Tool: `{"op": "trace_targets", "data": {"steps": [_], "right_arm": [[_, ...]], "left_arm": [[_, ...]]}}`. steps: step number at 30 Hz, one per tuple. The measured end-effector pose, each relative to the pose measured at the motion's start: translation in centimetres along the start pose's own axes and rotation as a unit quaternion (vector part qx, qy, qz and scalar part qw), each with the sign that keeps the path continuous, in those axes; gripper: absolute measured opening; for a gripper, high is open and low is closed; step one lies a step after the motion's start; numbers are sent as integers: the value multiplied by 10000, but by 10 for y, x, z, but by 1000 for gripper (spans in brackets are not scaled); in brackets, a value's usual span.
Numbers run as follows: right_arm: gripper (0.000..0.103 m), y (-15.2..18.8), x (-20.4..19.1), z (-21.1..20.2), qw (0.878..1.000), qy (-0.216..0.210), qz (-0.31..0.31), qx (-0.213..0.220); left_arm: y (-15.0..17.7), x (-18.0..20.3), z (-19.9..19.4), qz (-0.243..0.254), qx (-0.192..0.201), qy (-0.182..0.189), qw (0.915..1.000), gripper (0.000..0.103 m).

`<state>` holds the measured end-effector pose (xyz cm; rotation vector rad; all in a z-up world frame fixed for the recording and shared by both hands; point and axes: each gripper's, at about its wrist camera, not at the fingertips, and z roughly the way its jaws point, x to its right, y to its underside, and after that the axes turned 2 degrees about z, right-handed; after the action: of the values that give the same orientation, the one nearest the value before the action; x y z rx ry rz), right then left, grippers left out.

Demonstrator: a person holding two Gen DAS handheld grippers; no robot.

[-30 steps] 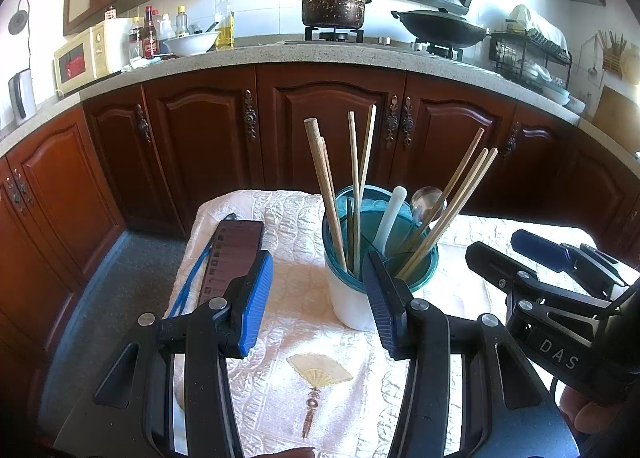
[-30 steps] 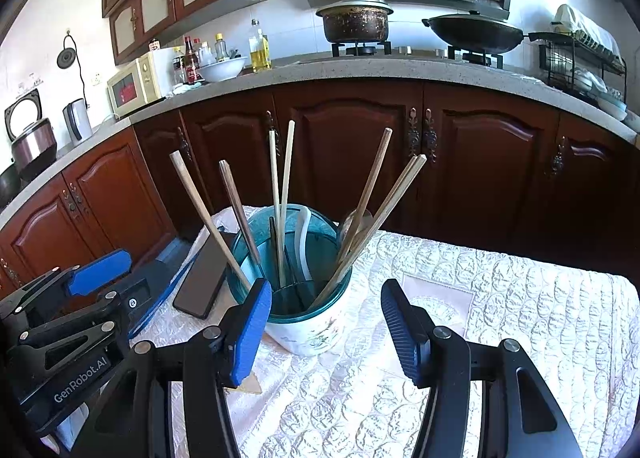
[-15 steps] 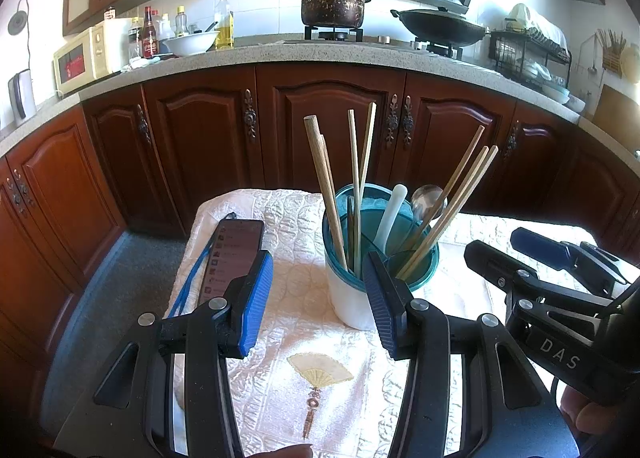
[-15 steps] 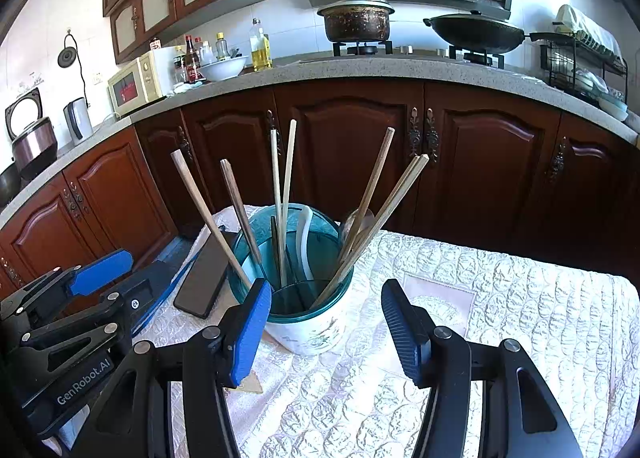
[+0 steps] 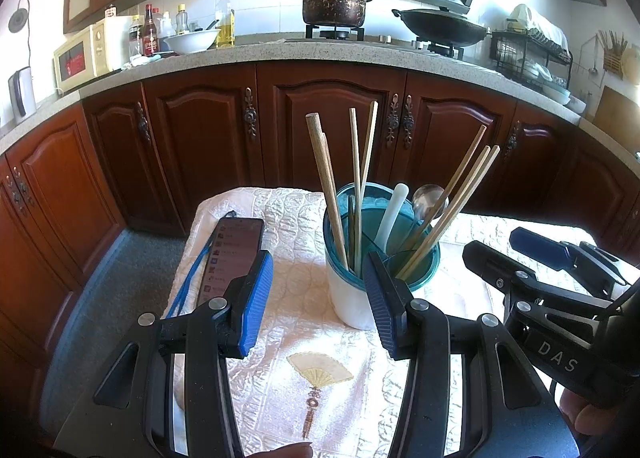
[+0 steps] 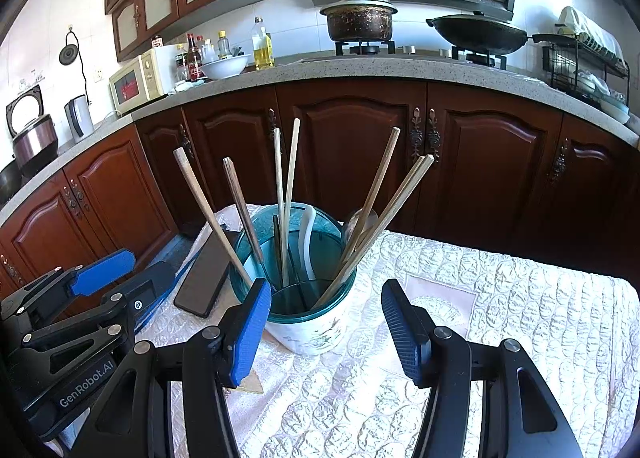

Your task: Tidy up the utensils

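A white utensil holder [image 5: 350, 298] [image 6: 316, 332] with a teal insert stands on the cloth-covered table [image 5: 288, 234]. Several wooden chopsticks [image 5: 326, 186] [image 6: 380, 214] lean out of it, with a white spoon handle [image 5: 390, 214] and a metal spoon [image 5: 428, 196]. My left gripper [image 5: 316, 312] hovers open just in front of the holder, nothing between its blue pads. My right gripper [image 6: 326, 332] is open too, its fingers either side of the holder's near face without touching. Each gripper shows in the other's view: the right gripper [image 5: 540, 258] and the left gripper [image 6: 104, 282].
A black phone [image 5: 236, 250] [image 6: 208, 278] with a blue cord lies on the cloth left of the holder. The table's left edge drops to a grey floor [image 5: 108, 278]. Brown cabinets [image 5: 328, 130] run behind the table. Cloth to the right of the holder [image 6: 520, 318] is bare.
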<state>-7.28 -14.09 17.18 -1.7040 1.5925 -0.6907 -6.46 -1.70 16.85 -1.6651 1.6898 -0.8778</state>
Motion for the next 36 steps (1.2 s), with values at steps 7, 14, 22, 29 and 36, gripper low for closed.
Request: {"op": "trace_targets", "data": {"steps": [7,14,22,29,36], "right_arm": [[55,-2,0,2,10000,-19,-37,-5],[55,-2,-2,2,10000,-27,-61,-15],[55,-1,-3,3,10000,-33,-65,-23],[55,-1,-3,6,9999,-35,-91,-50],[55,-1,-3,7,9999,-43,-103,-66]], "left_arm": [[0,0,0,-9,-5,-1,10000,46],[0,1,-1,12,-5,0,10000,46],[0,2,-1,10,-12,2,10000,46],[-1,3,1,8,-23,21,10000,46],[-1,3,3,22,-41,24,10000,46]]}}
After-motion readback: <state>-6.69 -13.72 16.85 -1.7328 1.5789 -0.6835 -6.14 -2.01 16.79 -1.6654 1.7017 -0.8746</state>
